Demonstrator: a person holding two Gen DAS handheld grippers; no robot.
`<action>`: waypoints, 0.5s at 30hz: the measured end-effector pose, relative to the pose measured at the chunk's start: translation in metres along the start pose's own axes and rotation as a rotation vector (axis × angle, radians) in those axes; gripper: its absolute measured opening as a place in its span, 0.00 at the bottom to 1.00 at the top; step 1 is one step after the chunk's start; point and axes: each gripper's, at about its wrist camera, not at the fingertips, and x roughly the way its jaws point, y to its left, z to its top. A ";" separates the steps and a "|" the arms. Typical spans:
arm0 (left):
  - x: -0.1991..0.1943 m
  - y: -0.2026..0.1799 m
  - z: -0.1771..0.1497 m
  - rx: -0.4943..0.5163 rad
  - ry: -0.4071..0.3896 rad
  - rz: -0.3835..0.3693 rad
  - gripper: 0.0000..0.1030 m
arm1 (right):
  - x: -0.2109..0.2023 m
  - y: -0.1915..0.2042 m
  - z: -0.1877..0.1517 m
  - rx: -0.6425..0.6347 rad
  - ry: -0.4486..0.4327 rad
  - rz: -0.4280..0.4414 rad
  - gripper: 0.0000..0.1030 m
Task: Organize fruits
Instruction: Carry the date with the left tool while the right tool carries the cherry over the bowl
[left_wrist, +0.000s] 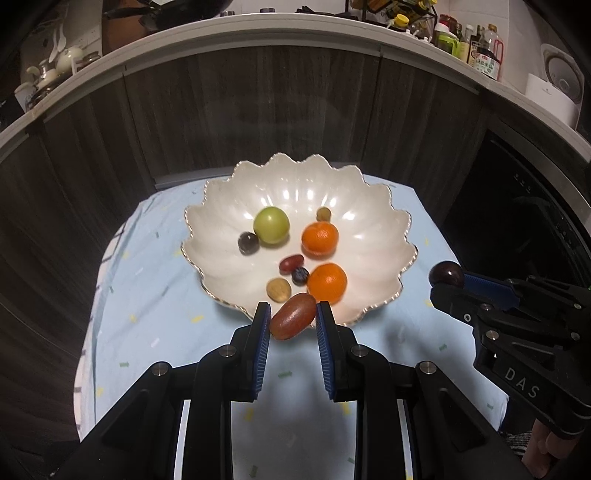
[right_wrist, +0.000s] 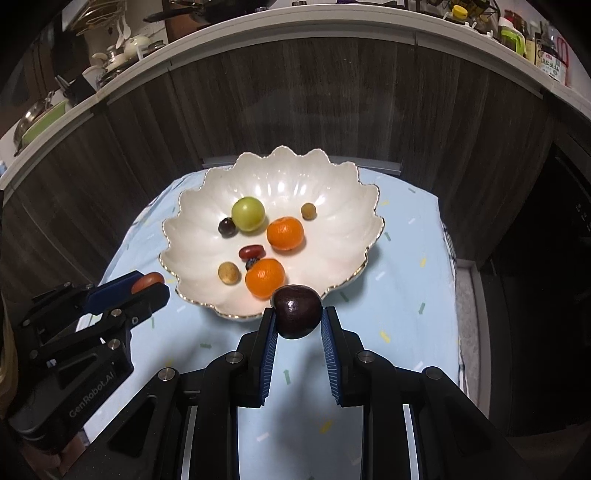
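A white scalloped bowl (left_wrist: 369, 206) (right_wrist: 332, 206) sits on a light blue cloth. It holds a green fruit (left_wrist: 270, 225), two oranges (left_wrist: 320, 239) (left_wrist: 327, 283), and several small dark, red and tan fruits. My left gripper (left_wrist: 292, 314) is shut on an oblong reddish-brown fruit (left_wrist: 293, 321) just above the bowl's near rim; it shows at the left in the right wrist view (right_wrist: 147, 282). My right gripper (right_wrist: 297, 317) is shut on a dark purple round fruit (right_wrist: 296, 312) at the bowl's near rim; it shows at the right in the left wrist view (left_wrist: 446, 277).
The blue cloth (left_wrist: 155, 295) covers a small table in front of dark wood cabinet doors (left_wrist: 258, 110). A counter above carries bottles (left_wrist: 484, 51) and kitchenware. A dark appliance (left_wrist: 524, 206) stands at the right.
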 end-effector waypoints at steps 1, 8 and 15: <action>0.000 0.001 0.002 0.000 -0.002 0.002 0.25 | 0.001 0.000 0.001 0.003 -0.001 -0.002 0.25; 0.002 0.006 0.019 0.009 -0.021 0.010 0.25 | 0.002 -0.005 0.013 0.025 -0.015 -0.014 0.25; 0.010 0.010 0.032 0.005 -0.026 0.018 0.25 | 0.006 -0.008 0.025 0.034 -0.027 -0.028 0.25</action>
